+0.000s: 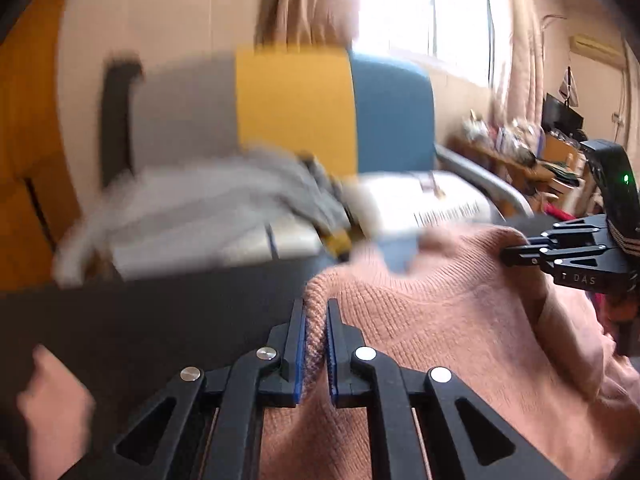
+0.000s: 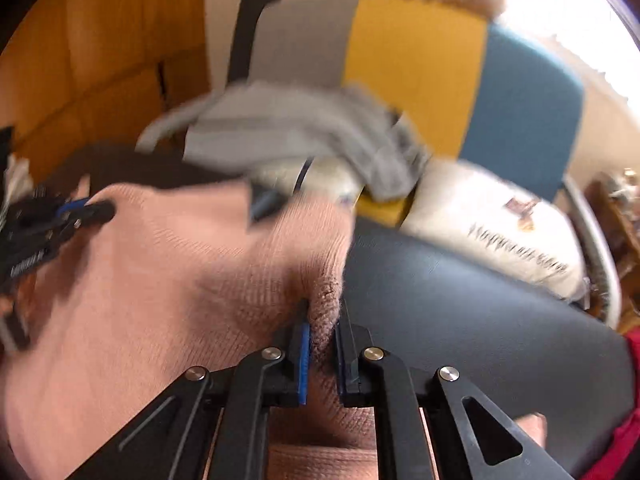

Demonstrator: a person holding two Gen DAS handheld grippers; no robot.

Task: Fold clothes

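Note:
A pink knitted sweater (image 1: 448,320) is held up over a dark surface (image 1: 160,312). My left gripper (image 1: 316,312) is shut on its left edge. My right gripper (image 2: 323,316) is shut on its right edge, and the sweater (image 2: 168,272) hangs between the two. The right gripper also shows at the right of the left wrist view (image 1: 516,254); the left gripper shows at the left of the right wrist view (image 2: 96,210), both pinching the knit. Both views are blurred by motion.
A grey garment (image 2: 304,128) lies on a sofa with grey, yellow (image 2: 416,64) and blue back panels. A white cushion with print (image 2: 500,224) lies on the seat. A wooden cabinet (image 2: 100,52) stands at left; a cluttered desk (image 1: 520,152) at far right.

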